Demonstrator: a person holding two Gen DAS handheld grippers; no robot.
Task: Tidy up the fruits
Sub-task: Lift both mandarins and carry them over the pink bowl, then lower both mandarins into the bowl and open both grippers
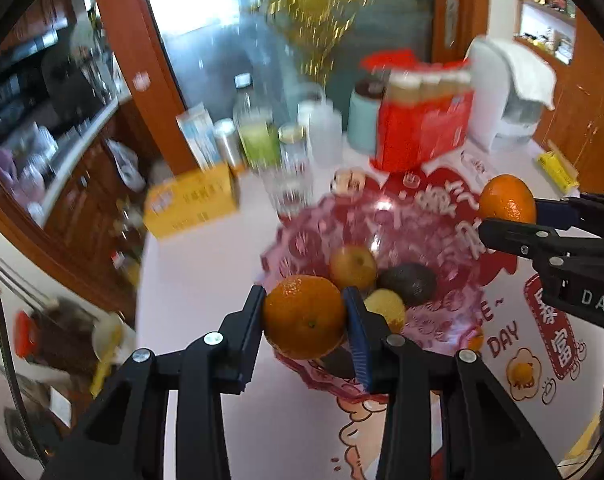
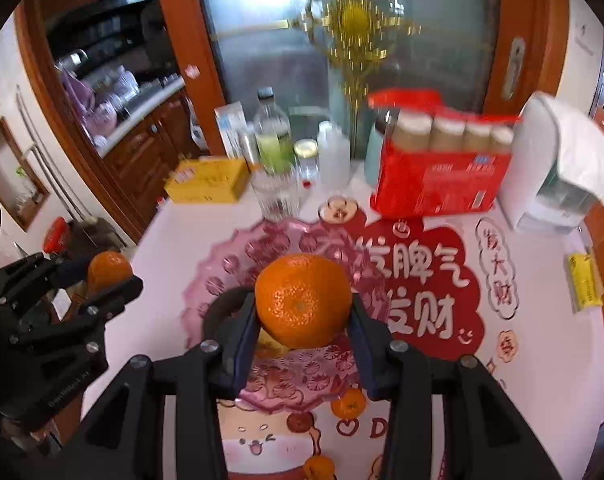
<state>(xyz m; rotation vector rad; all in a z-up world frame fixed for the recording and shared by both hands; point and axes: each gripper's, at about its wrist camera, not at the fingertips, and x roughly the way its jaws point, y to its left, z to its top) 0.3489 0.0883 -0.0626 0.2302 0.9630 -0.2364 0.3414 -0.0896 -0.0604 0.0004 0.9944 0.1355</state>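
left tool [image 1: 304, 314] is clamping an orange [image 1: 304, 317] between its pads, jaws narrowed to the fruit's width. it is hanging over the near rim of the pink bowl [image 1: 298, 240]. right tool [image 2: 303, 312] is gripping a second orange [image 2: 303, 300] the same way, above the bowl's middle. in the left view the right tool is showing at the far right with its orange. inside the bowl are lying a pear [image 1: 353, 266], a dark avocado [image 1: 408, 283] and a yellow fruit [image 1: 385, 307], touching one another. the bowl is sitting on the desk [image 1: 206, 264], on a red and white printed mat. behind it are standing a glass [image 1: 288, 192], bottles, a yellow box [image 1: 192, 204] and a red pack [image 1: 424, 128].
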